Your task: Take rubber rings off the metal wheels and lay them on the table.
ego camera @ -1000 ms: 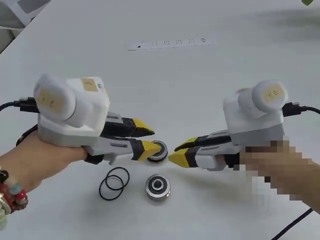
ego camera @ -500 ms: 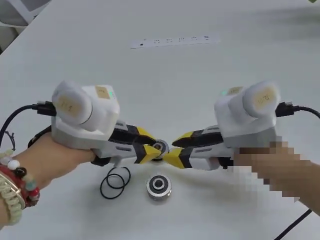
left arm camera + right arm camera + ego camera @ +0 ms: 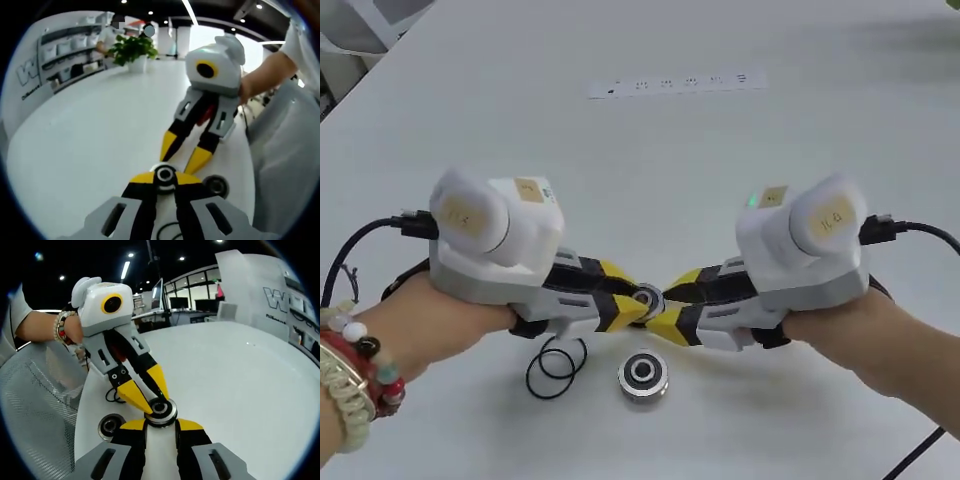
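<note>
The jaws of my left gripper (image 3: 165,178) are clenched on a metal wheel (image 3: 165,174). The yellow tips press on two sides of it, and it seems to be lifted a little above the table (image 3: 620,160). The jaws of my right gripper (image 3: 182,157) stand apart, released, with nothing between them. Their tips come to the wheel's rim from the right, very close to the left tips. In the right gripper view a dark band seems to go around the rim. I take it for the rubber ring, but it is too small to be sure.

Nearer to me, under the two grippers, a second wheel (image 3: 643,373) lies flat on the table. Just to its left are two rubber rings (image 3: 555,364), one overlapping the other. A power strip (image 3: 675,84) lies far at the back.

I see these risks. The four tips are crowded together, so if I close the right jaws here, they may catch the metal or a left tip and not the ring. If I pull strongly, the wheel may turn or slip out of the left grasp, then fall and roll away. The ring may also spring off and jump away from the table.
</note>
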`<state>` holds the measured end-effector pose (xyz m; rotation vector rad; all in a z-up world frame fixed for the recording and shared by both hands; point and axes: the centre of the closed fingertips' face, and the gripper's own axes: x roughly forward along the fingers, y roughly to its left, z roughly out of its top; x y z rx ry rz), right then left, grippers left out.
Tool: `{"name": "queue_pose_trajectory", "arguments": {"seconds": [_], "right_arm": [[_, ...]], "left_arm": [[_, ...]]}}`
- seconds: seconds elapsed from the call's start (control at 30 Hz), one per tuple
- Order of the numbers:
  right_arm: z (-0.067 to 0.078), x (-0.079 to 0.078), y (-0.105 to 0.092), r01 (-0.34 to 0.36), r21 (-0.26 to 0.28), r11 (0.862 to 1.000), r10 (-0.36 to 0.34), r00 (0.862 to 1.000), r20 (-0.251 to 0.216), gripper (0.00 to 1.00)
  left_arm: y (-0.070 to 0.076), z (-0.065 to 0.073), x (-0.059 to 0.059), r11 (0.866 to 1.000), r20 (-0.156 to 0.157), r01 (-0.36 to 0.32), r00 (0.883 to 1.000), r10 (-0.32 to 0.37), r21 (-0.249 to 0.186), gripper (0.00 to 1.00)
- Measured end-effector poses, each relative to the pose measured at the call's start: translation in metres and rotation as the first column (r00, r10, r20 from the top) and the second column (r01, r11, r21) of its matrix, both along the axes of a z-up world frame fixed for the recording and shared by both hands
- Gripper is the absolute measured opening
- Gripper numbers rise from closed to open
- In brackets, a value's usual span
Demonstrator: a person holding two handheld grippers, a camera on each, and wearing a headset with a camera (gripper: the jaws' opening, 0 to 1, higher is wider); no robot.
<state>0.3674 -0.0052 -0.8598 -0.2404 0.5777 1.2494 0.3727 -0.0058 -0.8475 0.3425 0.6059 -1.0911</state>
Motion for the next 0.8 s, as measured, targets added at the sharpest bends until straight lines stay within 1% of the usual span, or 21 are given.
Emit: {"name": "queue_pose_trajectory", "arguments": {"seconds": [0.07,0.1,0.13,0.17,0.33,0.4,0.43,0.47,0.5,0.53,0.63,0.8], "right_arm": [[-0.0004,-0.0012,-0.0007,-0.014,-0.005,1.000,0.014,1.000,0.013,0.19],[-0.0007,-0.0020,-0.0014,-0.027,-0.015,1.000,0.027,0.999,0.027,0.18],[-0.0018,-0.0021,-0.0029,-0.051,-0.043,0.998,0.054,0.997,0.063,0.17],[-0.0003,-0.0035,-0.0013,-0.052,-0.034,0.998,0.054,0.996,0.065,0.16],[-0.0015,-0.0042,-0.0031,-0.066,-0.056,0.996,0.071,0.995,0.075,0.14],[-0.0018,-0.0045,-0.0046,-0.077,-0.070,0.995,0.083,0.993,0.089,0.11],[-0.0019,-0.0045,-0.0060,-0.086,-0.087,0.993,0.095,0.989,0.110,0.09],[-0.0019,-0.0054,-0.0059,-0.088,-0.092,0.992,0.099,0.988,0.116,0.07],[-0.0023,-0.0057,-0.0061,-0.095,-0.108,0.990,0.109,0.985,0.130,0.06],[-0.0021,-0.0057,-0.0058,-0.109,-0.132,0.985,0.129,0.978,0.161,0.06],[-0.0022,-0.0063,-0.0049,-0.097,-0.138,0.986,0.118,0.982,0.149,0.06],[-0.0029,-0.0049,-0.0061,-0.052,-0.132,0.990,0.065,0.994,0.093,0.05]], "left_arm": [[0.0002,-0.0002,-0.0002,1.000,0.004,0.002,1.000,-0.002,0.005,0.14],[0.0004,-0.0004,-0.0001,1.000,0.003,0.002,1.000,-0.002,0.006,0.14],[0.0005,-0.0006,-0.0005,1.000,0.000,0.001,1.000,-0.001,0.008,0.14],[0.0004,-0.0006,-0.0009,1.000,0.000,0.001,1.000,-0.001,0.009,0.14],[0.0008,-0.0009,-0.0018,1.000,0.003,-0.005,1.000,0.004,0.020,0.14],[0.0007,-0.0009,-0.0024,1.000,0.005,-0.010,1.000,0.010,0.024,0.14],[0.0005,-0.0008,-0.0027,1.000,0.007,-0.011,1.000,0.010,0.025,0.14],[0.0006,-0.0009,-0.0028,1.000,0.010,-0.008,1.000,0.008,0.027,0.14],[0.0006,-0.0010,-0.0027,1.000,0.011,-0.003,1.000,0.003,0.027,0.13],[0.0006,-0.0011,-0.0027,1.000,0.010,0.001,1.000,-0.001,0.028,0.13],[0.0002,-0.0009,-0.0030,1.000,0.009,0.006,1.000,-0.007,0.028,0.13],[0.0010,-0.0014,-0.0033,1.000,0.014,0.003,1.000,-0.003,0.016,0.13]]}}
